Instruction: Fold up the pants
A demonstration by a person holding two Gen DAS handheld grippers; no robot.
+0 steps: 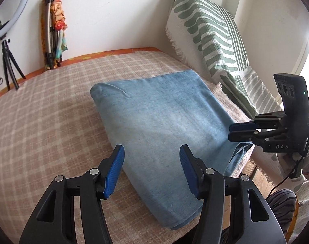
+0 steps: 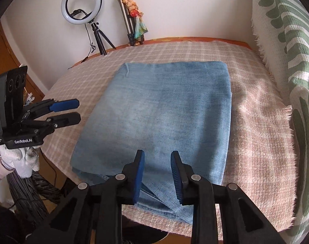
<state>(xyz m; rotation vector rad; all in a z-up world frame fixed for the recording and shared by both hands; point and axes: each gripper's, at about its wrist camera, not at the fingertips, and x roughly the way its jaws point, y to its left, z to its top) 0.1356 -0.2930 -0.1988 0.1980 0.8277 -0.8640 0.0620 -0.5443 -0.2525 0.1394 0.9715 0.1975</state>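
Observation:
Light blue denim pants (image 1: 160,118) lie folded into a thick rectangle on the checked blanket; they also show in the right wrist view (image 2: 160,113). My left gripper (image 1: 151,156) is open and empty, hovering over the near left edge of the pants; from the right wrist view it (image 2: 78,109) sits off the pants' left side. My right gripper (image 2: 157,162) is open and empty over the near edge of the pants, where loose layers stick out. In the left wrist view it (image 1: 230,132) hangs at the pants' right edge.
The beige checked blanket (image 2: 256,122) covers the bed. A green-and-white patterned cushion (image 1: 211,38) leans at the right. A ring light on a tripod (image 2: 82,6) and a folded tripod with a scarf (image 2: 132,12) stand at the far wall.

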